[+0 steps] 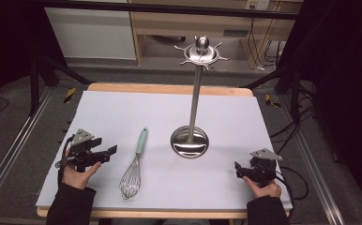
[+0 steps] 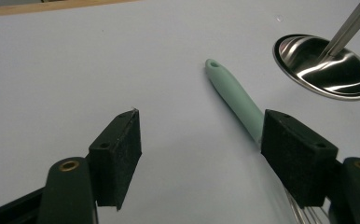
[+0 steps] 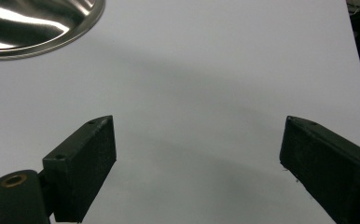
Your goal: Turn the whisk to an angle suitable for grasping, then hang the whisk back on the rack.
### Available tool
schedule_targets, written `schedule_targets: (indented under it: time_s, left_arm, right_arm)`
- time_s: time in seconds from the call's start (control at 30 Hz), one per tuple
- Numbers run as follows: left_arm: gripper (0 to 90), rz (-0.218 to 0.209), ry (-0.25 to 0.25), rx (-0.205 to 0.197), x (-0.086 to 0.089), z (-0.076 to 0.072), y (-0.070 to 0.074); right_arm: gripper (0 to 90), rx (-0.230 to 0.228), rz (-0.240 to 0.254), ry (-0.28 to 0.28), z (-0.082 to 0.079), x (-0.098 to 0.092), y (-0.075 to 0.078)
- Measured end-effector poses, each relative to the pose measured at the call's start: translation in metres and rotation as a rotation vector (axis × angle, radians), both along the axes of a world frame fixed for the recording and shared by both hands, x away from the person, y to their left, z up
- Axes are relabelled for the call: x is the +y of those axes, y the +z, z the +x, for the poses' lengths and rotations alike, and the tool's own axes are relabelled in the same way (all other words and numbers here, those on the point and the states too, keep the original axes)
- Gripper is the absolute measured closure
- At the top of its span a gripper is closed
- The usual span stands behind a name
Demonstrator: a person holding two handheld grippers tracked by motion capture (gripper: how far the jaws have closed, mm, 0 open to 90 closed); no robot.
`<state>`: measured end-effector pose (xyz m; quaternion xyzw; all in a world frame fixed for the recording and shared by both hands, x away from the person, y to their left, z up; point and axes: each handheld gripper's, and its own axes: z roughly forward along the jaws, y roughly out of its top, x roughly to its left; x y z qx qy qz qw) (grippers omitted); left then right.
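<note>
A whisk with a mint-green handle and wire head lies on the white table sheet, handle pointing away. A steel utensil stand with a round base, tall pole and hooked top rises right of it. My left gripper hovers left of the whisk, jaws open with nothing between them; in the left gripper view the handle runs behind its right jaw. My right gripper rests at the table's right front, jaws open over bare sheet, with the stand's base ahead to its left.
The wooden table edge shows at the back. Metal rails run along both sides of the table, and cables lie on the floor to the right. Shelving stands behind.
</note>
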<state>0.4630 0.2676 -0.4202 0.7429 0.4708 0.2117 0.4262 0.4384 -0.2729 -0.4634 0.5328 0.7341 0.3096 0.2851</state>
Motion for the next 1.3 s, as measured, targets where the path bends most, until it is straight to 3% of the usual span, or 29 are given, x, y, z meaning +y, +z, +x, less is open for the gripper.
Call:
schedule_targets:
  time_s: [0.2, 0.33, 0.67, 0.93, 1.3]
  left_arm:
    - [29.1, -0.01, -0.011, -0.005, -0.006, 0.005, 0.009]
    - [29.7, 0.019, -0.024, -0.011, -0.013, 0.008, 0.016]
    - [30.0, 0.027, -0.048, -0.026, -0.028, 0.015, 0.034]
    - [32.7, 0.057, -0.059, 0.014, -0.04, 0.025, 0.035]
    - [34.0, 0.076, -0.059, 0.039, -0.058, 0.04, 0.037]
  right_arm:
    - [11.3, -0.011, -0.012, 0.016, -0.001, 0.003, 0.004]
    - [11.3, -0.022, 0.006, 0.023, -0.003, 0.005, 0.006]
    - [11.3, -0.025, 0.022, 0.023, -0.004, 0.004, 0.008]
    - [11.7, -0.021, 0.024, 0.026, -0.005, 0.005, 0.008]
    - [12.6, -0.014, 0.023, 0.043, -0.005, 0.008, 0.006]
